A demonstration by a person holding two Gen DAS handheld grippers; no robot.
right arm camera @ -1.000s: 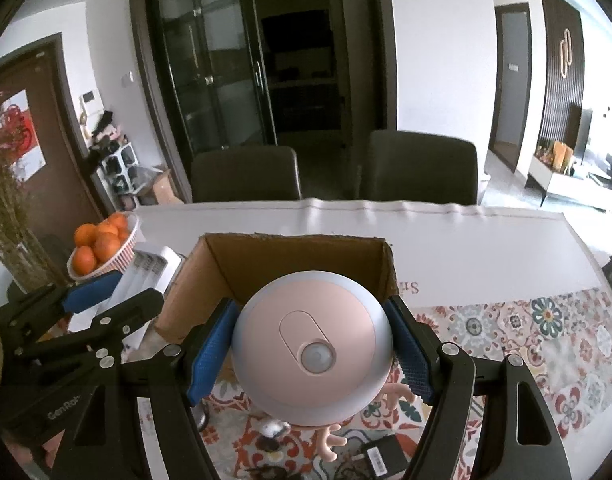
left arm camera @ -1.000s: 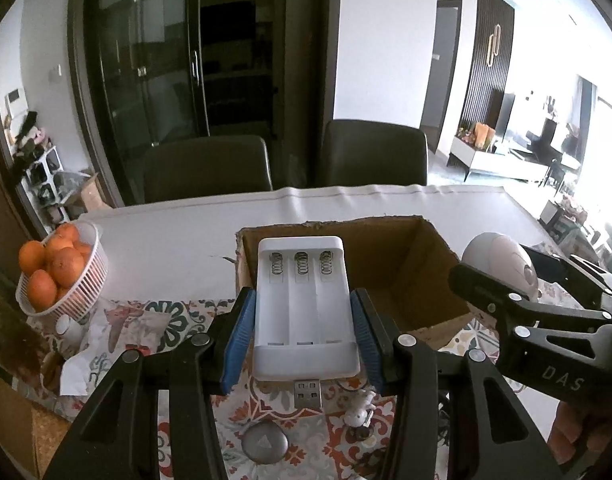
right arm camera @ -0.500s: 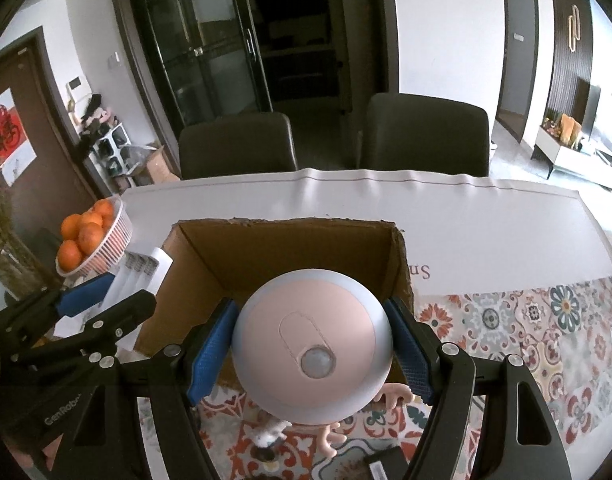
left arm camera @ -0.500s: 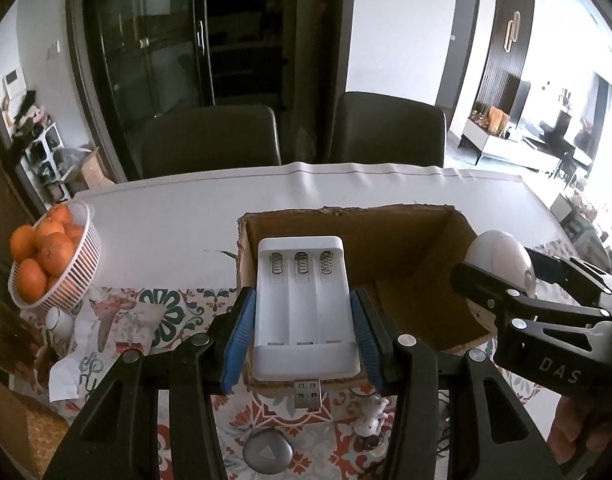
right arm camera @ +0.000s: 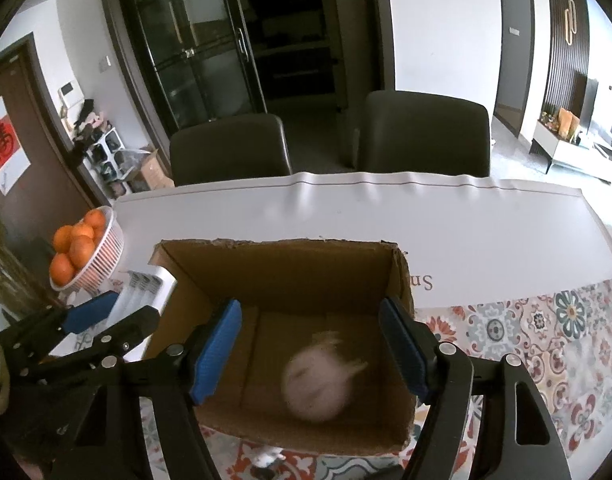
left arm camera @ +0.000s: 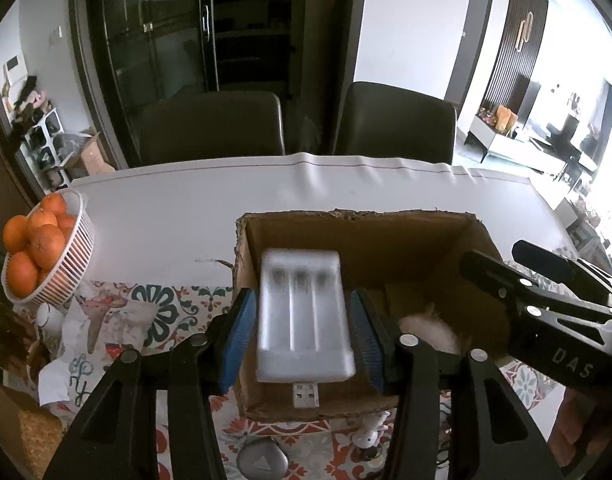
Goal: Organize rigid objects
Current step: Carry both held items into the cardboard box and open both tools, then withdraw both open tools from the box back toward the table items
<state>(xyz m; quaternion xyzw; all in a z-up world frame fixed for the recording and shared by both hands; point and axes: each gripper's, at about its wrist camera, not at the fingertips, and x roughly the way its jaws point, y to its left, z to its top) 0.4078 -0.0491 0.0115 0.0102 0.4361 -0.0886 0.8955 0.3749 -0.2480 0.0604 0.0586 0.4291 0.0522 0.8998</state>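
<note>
Lying blurred in the box [right arm camera: 282, 280], the dome [right arm camera: 319, 386] sits below the parted right tongs [right arm camera: 309, 350].

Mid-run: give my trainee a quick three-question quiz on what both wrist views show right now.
1. True or false: the round pink gadget is inside the cardboard box.
2. What fills the white basket? A) oranges B) eggs C) batteries
3. What sits between the fingers of the left gripper?
Key: 1 true. 2 A. 3 the white battery charger; the fingers have just been opening and stand clear of it.
</note>
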